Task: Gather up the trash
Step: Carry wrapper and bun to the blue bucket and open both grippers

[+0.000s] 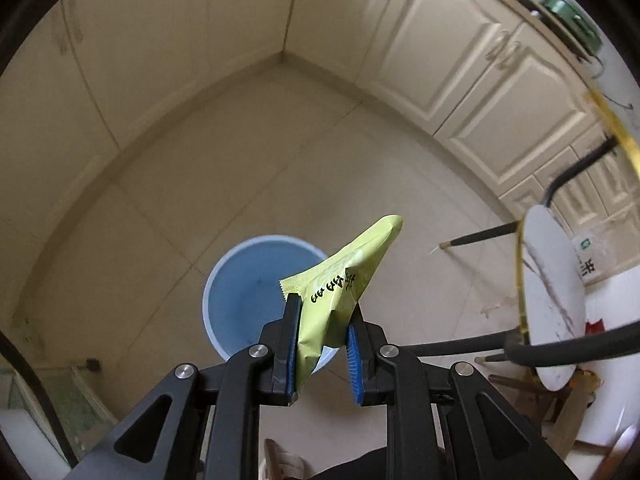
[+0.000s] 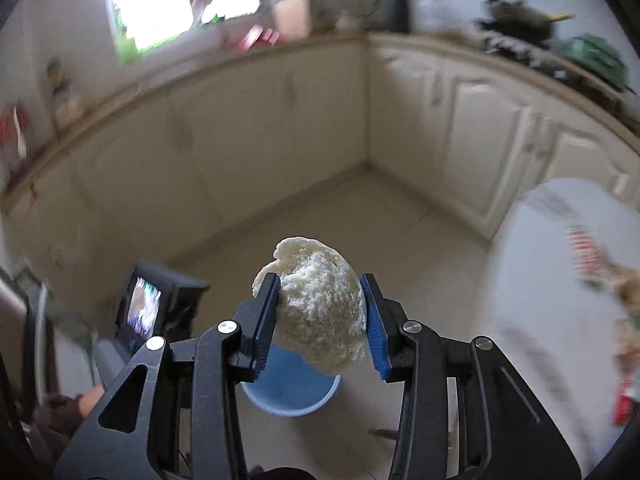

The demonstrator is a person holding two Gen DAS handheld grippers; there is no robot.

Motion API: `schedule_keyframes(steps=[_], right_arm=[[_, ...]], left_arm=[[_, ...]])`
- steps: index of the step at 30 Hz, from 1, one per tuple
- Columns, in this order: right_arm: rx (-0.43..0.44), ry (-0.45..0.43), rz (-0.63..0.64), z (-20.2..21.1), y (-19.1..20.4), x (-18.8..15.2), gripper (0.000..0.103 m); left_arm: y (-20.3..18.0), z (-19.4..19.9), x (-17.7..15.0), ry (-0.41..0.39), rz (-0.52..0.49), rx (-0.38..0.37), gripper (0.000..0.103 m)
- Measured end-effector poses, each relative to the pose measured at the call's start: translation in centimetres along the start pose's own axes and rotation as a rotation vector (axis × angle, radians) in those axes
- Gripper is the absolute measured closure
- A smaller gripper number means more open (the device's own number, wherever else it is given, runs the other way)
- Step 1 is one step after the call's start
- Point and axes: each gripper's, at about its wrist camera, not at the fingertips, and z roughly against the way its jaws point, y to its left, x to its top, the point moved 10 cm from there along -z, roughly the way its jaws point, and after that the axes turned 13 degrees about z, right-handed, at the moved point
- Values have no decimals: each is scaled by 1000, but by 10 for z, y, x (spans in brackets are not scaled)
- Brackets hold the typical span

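Left gripper (image 1: 325, 344): fingers pinch a crumpled lime-green foil wrapper (image 1: 344, 284), held above the round pale-blue plastic bin (image 1: 244, 292) on the tiled floor (image 1: 240, 152), evidently for dropping. Right gripper (image 2: 322, 322): fingers clamp a lumpy off-white crumbly ball (image 2: 320, 304), possibly food waste, over the same bin. Beyond, cream cabinet doors (image 2: 248, 128) are blurred.
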Motion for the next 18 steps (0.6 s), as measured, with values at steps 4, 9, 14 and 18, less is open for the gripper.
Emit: schedule_keyframes(steps=[4, 9, 14, 18], right_arm=[[73, 123, -23, -78, 29, -28, 65], [127, 242, -81, -139, 42, -60, 65], [173, 323, -105, -177, 55, -82, 64], [201, 327, -125, -191, 58, -84, 61]], left_arm=[[14, -27, 15, 52, 15, 10, 76], [48, -38, 27, 69, 93, 88, 54], [67, -35, 38, 81, 147, 99, 51], [85, -20, 51, 52, 188, 91, 50]])
